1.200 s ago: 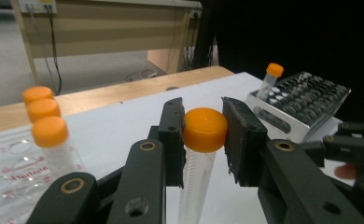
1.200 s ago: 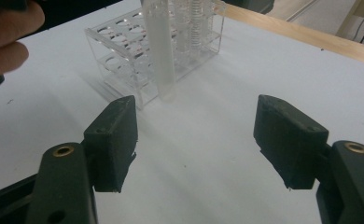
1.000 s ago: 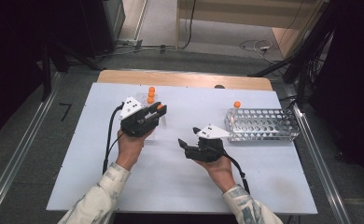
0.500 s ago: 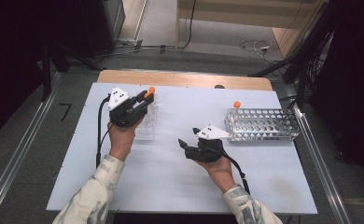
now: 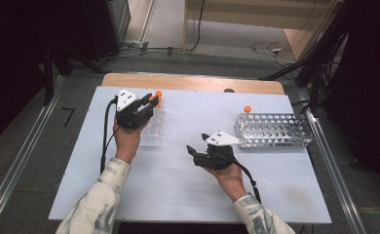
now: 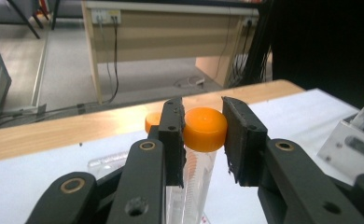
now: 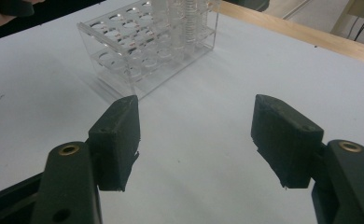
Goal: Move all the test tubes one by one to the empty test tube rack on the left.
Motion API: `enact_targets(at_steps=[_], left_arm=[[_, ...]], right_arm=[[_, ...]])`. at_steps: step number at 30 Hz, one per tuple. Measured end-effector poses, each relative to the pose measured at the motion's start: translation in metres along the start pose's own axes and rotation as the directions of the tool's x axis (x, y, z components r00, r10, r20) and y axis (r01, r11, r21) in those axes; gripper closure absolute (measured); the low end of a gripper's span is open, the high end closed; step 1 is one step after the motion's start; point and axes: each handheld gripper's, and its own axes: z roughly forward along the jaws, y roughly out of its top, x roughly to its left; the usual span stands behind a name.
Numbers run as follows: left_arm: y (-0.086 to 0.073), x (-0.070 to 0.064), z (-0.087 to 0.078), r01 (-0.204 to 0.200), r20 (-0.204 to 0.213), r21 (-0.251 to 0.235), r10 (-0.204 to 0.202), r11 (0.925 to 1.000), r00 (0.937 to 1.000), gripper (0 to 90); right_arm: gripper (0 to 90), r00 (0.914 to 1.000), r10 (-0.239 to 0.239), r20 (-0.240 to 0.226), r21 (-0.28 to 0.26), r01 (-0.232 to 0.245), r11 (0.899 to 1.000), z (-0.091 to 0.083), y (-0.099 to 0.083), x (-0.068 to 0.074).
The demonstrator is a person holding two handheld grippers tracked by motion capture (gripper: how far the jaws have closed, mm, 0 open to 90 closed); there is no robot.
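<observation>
A clear tube with an orange cap (image 6: 204,128) stands upright in the small clear rack (image 5: 151,131) at the table's left. My left gripper (image 6: 203,116) (image 5: 150,100) has both jaws against that cap, shut on it. A second orange cap (image 6: 151,122) sits just behind the first. My right gripper (image 5: 198,143) (image 7: 196,107) hovers open over the middle of the white table, nothing between its jaws, pointing toward the small rack (image 7: 147,42), whose far end holds the tubes (image 7: 185,14).
A larger clear rack (image 5: 273,129) (image 6: 353,135) with many holes stands at the right and holds one orange-capped tube (image 5: 247,109) at its far left corner. A wooden strip (image 5: 193,82) runs along the far edge of the white table top (image 5: 178,195).
My left gripper has swung left and farther away, coming onto the capped tubes in the small rack. The right gripper has stayed where it was, still open.
</observation>
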Motion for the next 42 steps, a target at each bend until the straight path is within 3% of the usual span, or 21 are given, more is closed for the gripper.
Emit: enact_targets(at_steps=[9, 15, 20, 28, 32, 36, 42], left_arm=[[-0.021, -0.003, 0.013, -0.027, -0.024, 0.103, 0.030, 0.9943, 0.9993, 69.9], [-0.027, -0.003, 0.014, -0.025, -0.033, 0.117, 0.030, 0.9928, 0.9990, 68.4], [-0.027, -0.002, 0.013, -0.012, -0.033, 0.111, 0.016, 0.9938, 0.9993, 57.8], [-0.027, -0.007, 0.008, -0.001, -0.038, 0.111, 0.005, 0.9938, 0.9993, 33.1], [-0.027, -0.007, 0.000, 0.016, -0.062, 0.099, -0.010, 0.9950, 0.9980, 21.3], [-0.031, -0.008, -0.009, 0.031, -0.075, 0.087, -0.025, 0.9957, 0.9968, 17.4], [-0.039, -0.007, -0.017, 0.045, -0.063, 0.098, -0.039, 0.9942, 0.9972, 15.2]], right_arm=[[31.3, 1.0000, 0.002, -0.001, 0.001, -0.002, 1.000, 0.000, 0.000, 0.000], [31.3, 1.0000, 0.000, -0.001, 0.003, 0.000, 1.000, 0.001, -0.001, 0.000], [31.3, 1.0000, 0.002, 0.000, 0.001, -0.002, 1.000, 0.001, -0.001, 0.000], [31.2, 0.9999, 0.009, 0.008, -0.004, -0.009, 1.000, -0.001, 0.000, -0.003], [31.1, 0.9996, 0.021, 0.019, -0.011, -0.021, 1.000, -0.003, 0.000, -0.007], [31.1, 0.9988, 0.036, 0.033, -0.021, -0.036, 0.999, -0.005, 0.001, -0.013], [31.1, 0.9967, 0.057, 0.059, -0.032, -0.055, 0.998, -0.010, 0.002, -0.023]])
